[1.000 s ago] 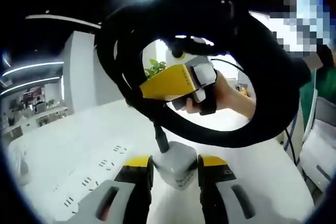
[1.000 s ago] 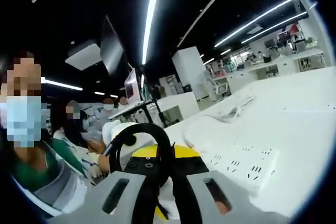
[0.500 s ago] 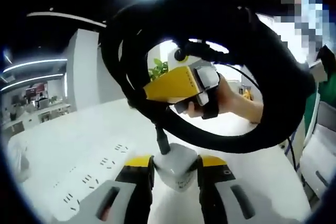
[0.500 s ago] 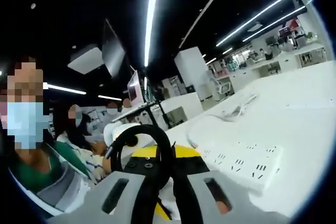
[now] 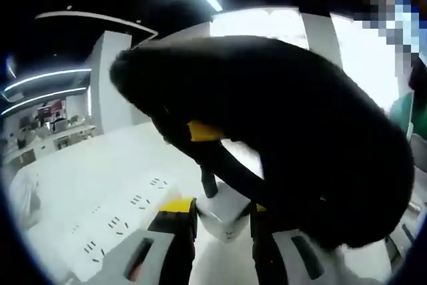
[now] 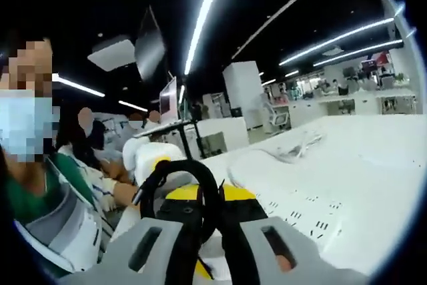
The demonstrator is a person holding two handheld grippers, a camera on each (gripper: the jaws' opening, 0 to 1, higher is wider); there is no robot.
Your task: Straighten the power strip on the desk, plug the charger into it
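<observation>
My left gripper (image 5: 223, 210) is shut on the white charger block (image 5: 225, 217) just above the white desk (image 5: 87, 178). From the block's top a black cable (image 5: 293, 138) rises in a thick coil that hangs close to the lens and hides most of the right side. A yellow piece of the right gripper (image 5: 203, 131) peeks out behind the coil. The white power strip (image 5: 110, 225) lies flat on the desk to the left of my jaws. My right gripper (image 6: 210, 231) is shut on the black cable (image 6: 175, 181), whose loop stands up between its jaws. The power strip (image 6: 313, 215) lies to the right.
A loose white cord (image 6: 293, 146) lies on the desk (image 6: 373, 158) beyond the strip. Several people sit at the left, close to the desk edge; one sleeve (image 6: 60, 231) is very near. Monitors and further desks stand behind.
The cable coil has swung closer to the left camera and now covers the right gripper and the hand that showed through the loop. Both grips are unchanged.
</observation>
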